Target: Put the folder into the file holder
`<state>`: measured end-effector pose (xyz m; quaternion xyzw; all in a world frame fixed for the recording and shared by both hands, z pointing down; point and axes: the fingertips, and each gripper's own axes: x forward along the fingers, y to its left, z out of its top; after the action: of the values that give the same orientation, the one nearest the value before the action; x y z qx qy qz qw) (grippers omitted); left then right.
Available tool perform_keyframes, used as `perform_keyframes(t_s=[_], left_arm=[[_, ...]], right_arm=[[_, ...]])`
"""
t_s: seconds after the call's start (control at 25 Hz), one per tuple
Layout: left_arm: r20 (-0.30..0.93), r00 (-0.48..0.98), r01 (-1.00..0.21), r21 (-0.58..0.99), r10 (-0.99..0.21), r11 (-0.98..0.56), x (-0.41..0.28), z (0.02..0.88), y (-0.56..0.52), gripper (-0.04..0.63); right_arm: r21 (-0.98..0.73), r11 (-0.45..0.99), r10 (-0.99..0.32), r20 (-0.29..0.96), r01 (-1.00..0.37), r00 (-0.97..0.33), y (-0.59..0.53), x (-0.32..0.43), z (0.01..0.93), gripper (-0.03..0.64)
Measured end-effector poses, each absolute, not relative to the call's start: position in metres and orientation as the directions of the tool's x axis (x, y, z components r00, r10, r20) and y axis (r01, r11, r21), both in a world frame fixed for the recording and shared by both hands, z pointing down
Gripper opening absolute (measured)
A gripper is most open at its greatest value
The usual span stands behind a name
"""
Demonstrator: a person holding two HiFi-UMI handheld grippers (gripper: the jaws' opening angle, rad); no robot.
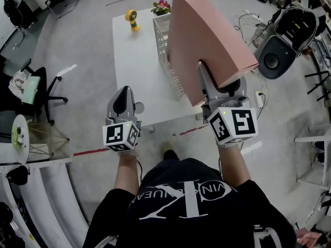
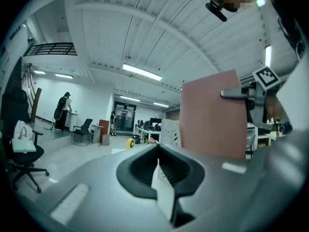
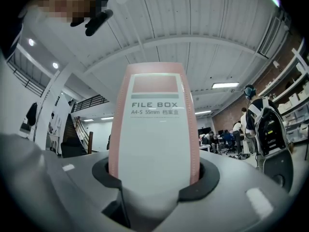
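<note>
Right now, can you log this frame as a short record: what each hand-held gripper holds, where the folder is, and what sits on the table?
right hand-held gripper: shut on pink folder
left hand-held gripper: shut, empty
pink folder: held aloft, not yet in file holder
file holder: white mesh, standing on white table
also on table: yellow fan, potted flowers at far edge

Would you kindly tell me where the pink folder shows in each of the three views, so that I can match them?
Head view: folder upper centre-right, beside the file holder.
Left gripper view: folder right of centre, flat side towards the camera, file holder at its left.
Right gripper view: folder dead centre, spine towards the camera.
Shared landmark: the file holder, in the head and left gripper views only.
</note>
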<state>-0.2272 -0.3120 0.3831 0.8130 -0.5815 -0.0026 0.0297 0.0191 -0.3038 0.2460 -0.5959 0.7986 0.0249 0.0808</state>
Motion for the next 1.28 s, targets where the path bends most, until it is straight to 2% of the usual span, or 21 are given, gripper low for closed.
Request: perform_keyframes(t_s=[0.4,0.68,1.28], left_arm=[[0.007,0.329,-0.942,0.066,-0.944,-0.328,-0.254,0.375,-0.344,0.0],[0.044,0.32,-0.945,0.086,-0.946,-0.316,-0.259,0.396,-0.359,0.0],[0.069,0.295,-0.954,0.072,-0.953,-0.29,-0.247,0.396,-0.381,0.0]], right_arm=[[0.008,0.288,-0.92,-0.277,-0.958,-0.279,-0.315,-0.008,0.234,0.295],[0.002,0.297,-0.904,-0.321,-0.955,-0.282,-0.333,-0.011,0.25,0.295],[-0.035,0.295,-0.936,-0.213,-0.955,-0.281,-0.374,-0.007,0.292,0.295]])
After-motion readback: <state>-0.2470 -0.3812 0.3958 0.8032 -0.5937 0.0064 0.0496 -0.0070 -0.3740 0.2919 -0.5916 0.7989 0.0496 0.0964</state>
